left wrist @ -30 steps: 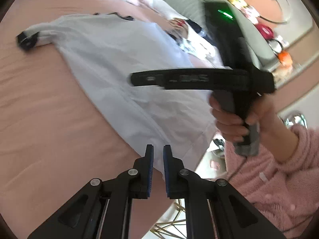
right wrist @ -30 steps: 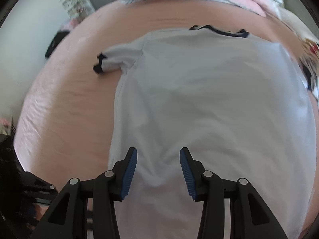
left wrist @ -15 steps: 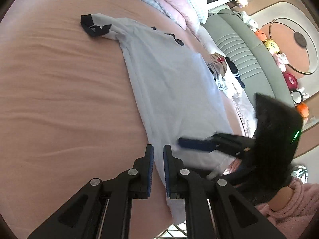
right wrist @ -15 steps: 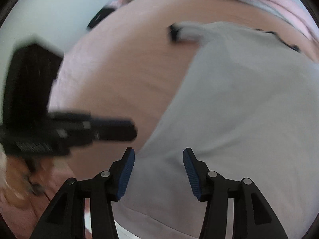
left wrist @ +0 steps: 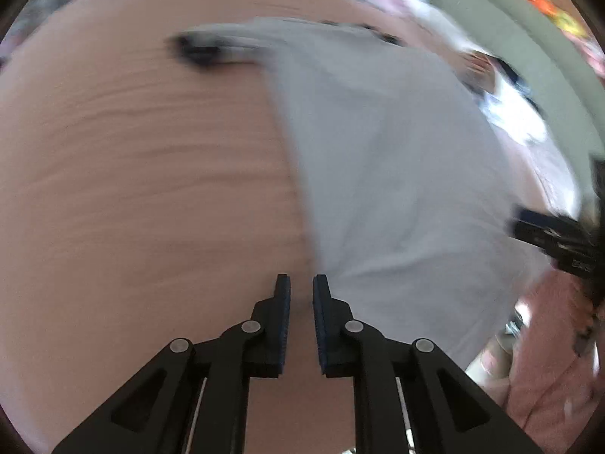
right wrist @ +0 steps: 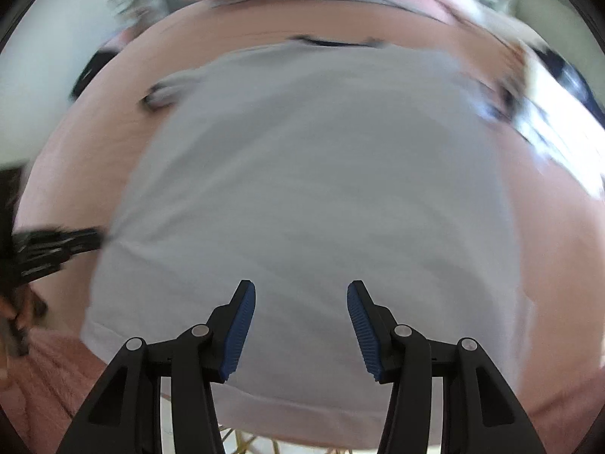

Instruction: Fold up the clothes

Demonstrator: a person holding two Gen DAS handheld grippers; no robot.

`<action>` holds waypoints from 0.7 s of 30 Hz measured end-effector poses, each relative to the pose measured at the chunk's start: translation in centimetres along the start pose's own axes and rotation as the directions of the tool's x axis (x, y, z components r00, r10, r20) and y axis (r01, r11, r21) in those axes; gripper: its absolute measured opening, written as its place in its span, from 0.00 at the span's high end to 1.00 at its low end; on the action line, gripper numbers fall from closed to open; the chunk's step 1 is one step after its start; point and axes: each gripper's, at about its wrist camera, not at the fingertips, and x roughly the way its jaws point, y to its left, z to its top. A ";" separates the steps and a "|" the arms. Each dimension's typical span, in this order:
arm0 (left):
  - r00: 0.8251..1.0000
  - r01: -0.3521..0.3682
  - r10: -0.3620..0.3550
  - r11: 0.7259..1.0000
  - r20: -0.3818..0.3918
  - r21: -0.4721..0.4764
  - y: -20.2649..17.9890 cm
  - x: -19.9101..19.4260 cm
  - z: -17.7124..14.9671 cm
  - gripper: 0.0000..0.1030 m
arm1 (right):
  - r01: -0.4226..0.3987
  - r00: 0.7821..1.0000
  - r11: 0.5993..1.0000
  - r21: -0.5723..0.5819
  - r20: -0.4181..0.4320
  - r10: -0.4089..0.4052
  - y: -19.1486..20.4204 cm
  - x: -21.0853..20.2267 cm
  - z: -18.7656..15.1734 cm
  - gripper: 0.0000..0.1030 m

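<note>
A pale grey-white cotton T-shirt with dark trim at neck and sleeve (right wrist: 314,196) lies spread flat on the pink bedsheet (left wrist: 132,189), collar at the far end from me. My right tongs (right wrist: 301,321) hang over the shirt's near hem, their blue ribbed pads well apart with nothing between them; the jaws had just been widening. My left tongs (left wrist: 301,317) point down at the shirt's left edge, just beside the cloth, the jaws nearly together with only a thin slit and nothing caught in it. Everything is smeared by motion, so I cannot say whether that left tip touches the fabric. Each tool shows at the edge of the other's view.
</note>
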 end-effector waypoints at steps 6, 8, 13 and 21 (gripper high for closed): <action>0.975 0.208 -0.210 0.978 0.078 0.027 -5.7 -2.3 -2.8 0.87 | -0.055 0.998 0.996 0.076 0.017 0.054 -5.6 -0.9 -2.8 0.50; 0.987 0.160 -0.160 0.986 -0.006 0.042 -7.3 -0.4 -3.2 0.87 | -0.035 0.999 0.999 0.015 -0.002 0.036 -5.3 -0.3 -3.8 0.50; 0.992 -0.007 0.013 0.999 -0.127 0.043 -7.5 1.5 -5.4 0.87 | 0.044 0.999 0.998 -0.052 -0.024 -0.045 -6.9 0.0 -6.1 0.52; 1.000 0.019 -0.019 0.999 -0.012 -0.045 -6.5 -1.7 -6.2 0.86 | 0.012 0.995 0.999 0.041 0.096 -0.016 -12.1 -4.5 -8.1 0.53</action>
